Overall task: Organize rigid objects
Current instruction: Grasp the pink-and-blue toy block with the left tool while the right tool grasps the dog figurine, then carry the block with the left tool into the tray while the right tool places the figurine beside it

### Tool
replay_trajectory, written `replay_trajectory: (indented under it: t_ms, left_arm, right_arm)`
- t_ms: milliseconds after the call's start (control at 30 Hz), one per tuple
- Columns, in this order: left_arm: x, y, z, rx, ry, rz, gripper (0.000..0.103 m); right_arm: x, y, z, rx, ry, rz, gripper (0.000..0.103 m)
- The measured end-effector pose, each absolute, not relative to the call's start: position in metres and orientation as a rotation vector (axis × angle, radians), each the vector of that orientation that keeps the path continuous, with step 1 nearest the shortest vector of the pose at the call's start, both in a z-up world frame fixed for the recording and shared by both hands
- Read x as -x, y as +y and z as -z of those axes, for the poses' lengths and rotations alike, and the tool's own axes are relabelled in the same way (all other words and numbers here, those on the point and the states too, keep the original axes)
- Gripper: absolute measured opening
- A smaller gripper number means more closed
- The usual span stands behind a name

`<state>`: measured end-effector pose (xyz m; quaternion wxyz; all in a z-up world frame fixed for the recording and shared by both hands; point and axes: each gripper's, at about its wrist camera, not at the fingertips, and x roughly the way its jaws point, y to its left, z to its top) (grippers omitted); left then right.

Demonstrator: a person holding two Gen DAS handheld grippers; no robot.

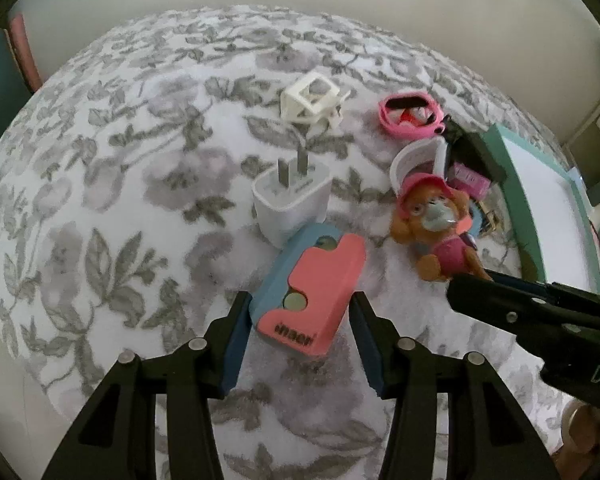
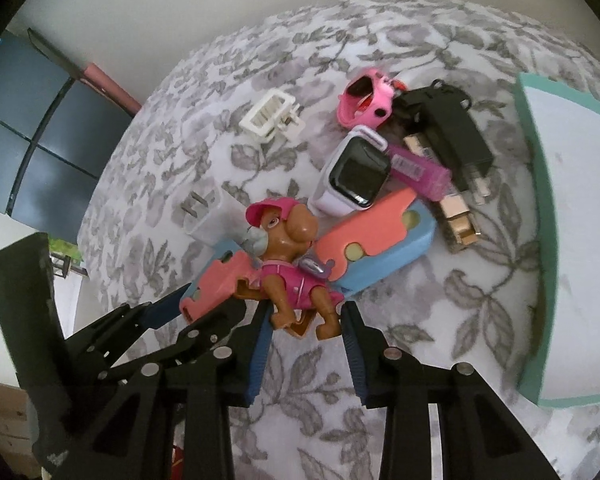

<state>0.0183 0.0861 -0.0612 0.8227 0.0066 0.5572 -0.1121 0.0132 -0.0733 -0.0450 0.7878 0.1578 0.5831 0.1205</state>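
Two hand-held grippers work side by side over a floral-patterned cloth (image 1: pixel 100 208), each taking one item from the clutter. The right gripper (image 2: pixel 306 322) clamps narrowly on the toy puppy figure (image 2: pixel 296 276) at its hind legs, the blue pads (image 2: pixel 352 344) pressing either flank; the low grip leaves the head and pink cap clear. The left gripper (image 1: pixel 298 320) straddles a pink-and-blue case (image 1: pixel 310 292) at medium width. The pads (image 1: pixel 236 344) sit at its sides, but whether they actually press on it cannot be told. The case lies just beside a white plug adapter (image 1: pixel 290 204), prongs up. The figure is hard plastic: brown body, magenta vest, grey goggles. It stands tilted between the case and a second pink-and-blue case (image 2: pixel 384 248). Beyond lie a smartwatch (image 2: pixel 354 178), a white hair claw (image 2: pixel 270 118), a pink silicone cover (image 2: pixel 370 98) and a black charger (image 2: pixel 444 132). A teal-rimmed tray (image 2: pixel 540 184) at right is the probable destination.
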Motion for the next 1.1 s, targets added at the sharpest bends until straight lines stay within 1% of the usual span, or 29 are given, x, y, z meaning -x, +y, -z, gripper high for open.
replay_trajectory:
  t_ms: [67,200,300,367,400,433,633,767,867,1100]
  left_arm:
    - [-0.018,0.085,0.053,-0.016,1.174,0.238,0.050]
    - [-0.020,0.076,0.026,-0.026,1.135,0.247,0.046]
    - [-0.023,0.064,0.010,-0.055,1.110,0.261,0.041]
    - [-0.027,0.059,0.009,-0.051,1.128,0.267,0.038]
    - [-0.028,0.055,0.007,-0.053,1.130,0.271,0.020]
    - [-0.028,0.054,0.007,-0.052,1.136,0.278,0.018]
    - [-0.027,0.040,0.011,-0.090,1.165,0.253,0.018]
    - [-0.027,0.036,0.008,-0.095,1.170,0.235,0.018]
    - [-0.028,0.030,-0.004,-0.107,1.148,0.235,0.018]
    - [-0.023,-0.003,-0.061,-0.159,1.018,0.266,0.018]
  right_arm:
    - [-0.008,-0.080,0.037,-0.353,1.241,-0.260,0.037]
    - [-0.001,-0.095,0.019,-0.381,1.202,-0.256,0.037]
    - [0.004,-0.108,0.004,-0.407,1.161,-0.243,0.037]
    - [0.008,-0.118,-0.003,-0.426,1.137,-0.228,0.037]
    - [0.010,-0.123,-0.005,-0.441,1.130,-0.224,0.037]
    - [0.012,-0.128,-0.007,-0.451,1.123,-0.220,0.037]
    - [0.019,-0.150,-0.014,-0.499,1.084,-0.211,0.037]
    - [0.021,-0.152,-0.020,-0.482,1.069,-0.214,0.037]
    - [0.021,-0.157,-0.023,-0.494,1.052,-0.218,0.037]
    - [0.025,-0.173,-0.042,-0.488,0.982,-0.184,0.037]
